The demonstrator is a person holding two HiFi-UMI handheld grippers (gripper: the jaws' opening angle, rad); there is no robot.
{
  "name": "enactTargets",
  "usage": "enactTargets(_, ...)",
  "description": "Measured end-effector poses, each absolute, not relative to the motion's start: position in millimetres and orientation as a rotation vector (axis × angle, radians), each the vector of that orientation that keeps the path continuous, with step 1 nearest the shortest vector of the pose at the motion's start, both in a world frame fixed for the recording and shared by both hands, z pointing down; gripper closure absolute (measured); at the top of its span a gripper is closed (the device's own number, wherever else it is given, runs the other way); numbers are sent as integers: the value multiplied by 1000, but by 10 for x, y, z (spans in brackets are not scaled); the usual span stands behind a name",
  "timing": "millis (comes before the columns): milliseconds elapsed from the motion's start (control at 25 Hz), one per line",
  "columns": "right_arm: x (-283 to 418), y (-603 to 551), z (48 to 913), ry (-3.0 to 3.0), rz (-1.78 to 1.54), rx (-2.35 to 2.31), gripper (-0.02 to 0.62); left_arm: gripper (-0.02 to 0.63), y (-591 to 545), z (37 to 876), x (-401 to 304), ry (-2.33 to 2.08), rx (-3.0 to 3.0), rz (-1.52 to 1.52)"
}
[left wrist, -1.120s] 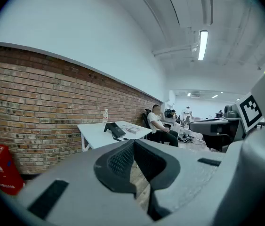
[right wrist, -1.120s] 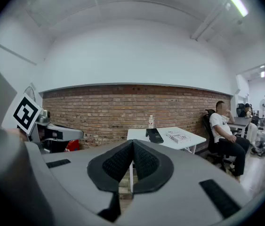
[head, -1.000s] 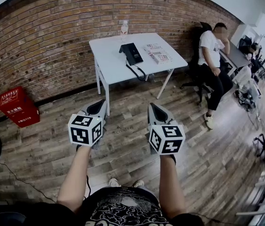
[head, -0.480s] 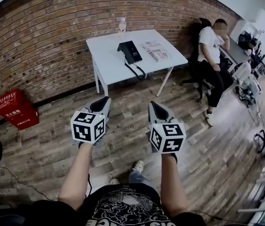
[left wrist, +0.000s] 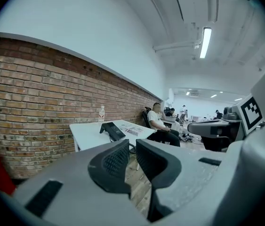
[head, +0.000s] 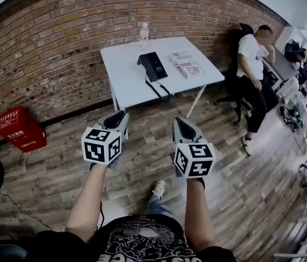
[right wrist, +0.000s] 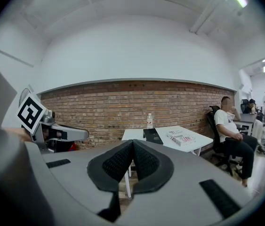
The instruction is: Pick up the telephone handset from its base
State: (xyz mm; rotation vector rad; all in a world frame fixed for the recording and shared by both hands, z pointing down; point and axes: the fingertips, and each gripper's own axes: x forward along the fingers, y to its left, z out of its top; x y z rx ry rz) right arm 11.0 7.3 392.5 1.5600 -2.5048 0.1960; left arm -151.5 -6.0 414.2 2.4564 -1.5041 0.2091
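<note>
A black telephone [head: 153, 64] with its handset on the base lies on a white table [head: 126, 75] against the brick wall, its cord hanging over the front edge. Both grippers hang over the wooden floor, well short of the table and pointing at it. My left gripper [head: 118, 118] has a narrow gap between its pads and its jaws are opening, with nothing between them [left wrist: 132, 147]. My right gripper [head: 179, 124] is shut and empty, pads touching [right wrist: 132, 147]. The telephone [left wrist: 112, 131] [right wrist: 153, 135] shows small and far off in both gripper views.
A water bottle [head: 144, 33] and a magazine [head: 187, 64] are also on the table. A person sits on an office chair [head: 251, 64] right of the table. A red box [head: 19, 129] stands by the wall at the left. Desks and chairs fill the far right.
I have stepped toward the table, which now sits slightly nearer and larger. Both grippers have moved forward with me, keeping their pose.
</note>
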Motion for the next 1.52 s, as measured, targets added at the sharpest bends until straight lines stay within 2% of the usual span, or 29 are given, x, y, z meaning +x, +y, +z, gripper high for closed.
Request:
enactTargets(840, 808, -1854, 3991, -2573, 247, 1401, 595, 489, -1724, 4380, -1018, -1606, 2260, 225)
enactTargets(1520, 867, -2456, 3998, -2656, 226, 1243, 595, 486, -2356, 4412, -848, -1608, 2190, 162)
